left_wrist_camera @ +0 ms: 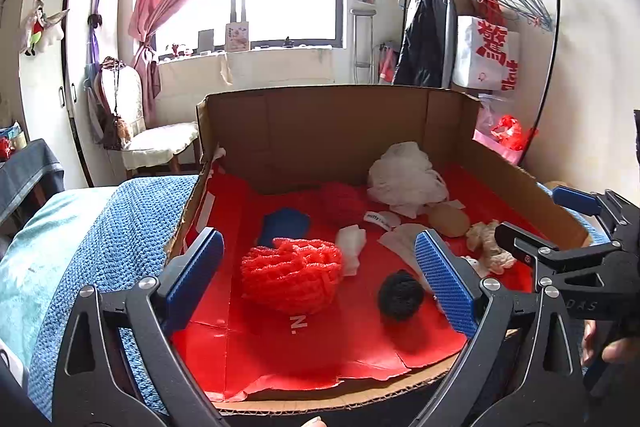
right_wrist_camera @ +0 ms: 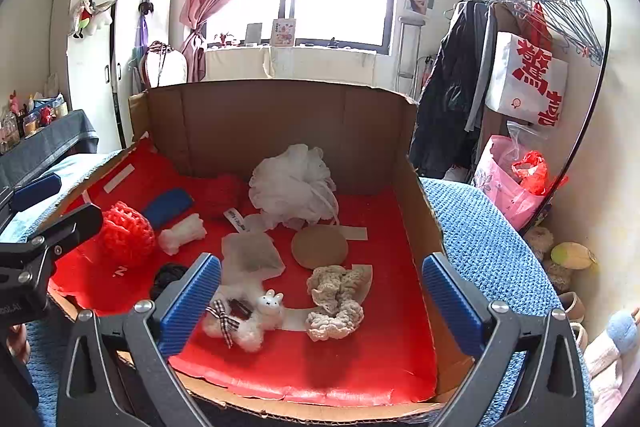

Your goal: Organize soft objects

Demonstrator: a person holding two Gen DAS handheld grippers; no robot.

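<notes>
A cardboard box (left_wrist_camera: 340, 99) (right_wrist_camera: 280, 87) lined in red holds the soft things. In the left wrist view my left gripper (left_wrist_camera: 318, 241) stands open above a bright red yarn ball (left_wrist_camera: 292, 277), with a black ball (left_wrist_camera: 401, 295) by its right finger and nothing between the pads. In the right wrist view my right gripper (right_wrist_camera: 322, 261) is open over a white plush rabbit (right_wrist_camera: 256, 319) and a cream crochet scrunchie (right_wrist_camera: 336, 297), touching neither. Farther back lie a white mesh pouf (right_wrist_camera: 294, 185), a tan round pad (right_wrist_camera: 319, 246), a blue pad (right_wrist_camera: 168, 205) and a white roll (right_wrist_camera: 182, 233).
The box rests on a blue knit blanket (left_wrist_camera: 100, 247) (right_wrist_camera: 488, 255). A clothes rack (right_wrist_camera: 560, 27) and a pink bag (right_wrist_camera: 508, 187) stand to the right, a chair (left_wrist_camera: 160, 143) and a dark table (left_wrist_camera: 28, 167) to the left. Plush toys lie on the floor (right_wrist_camera: 572, 255).
</notes>
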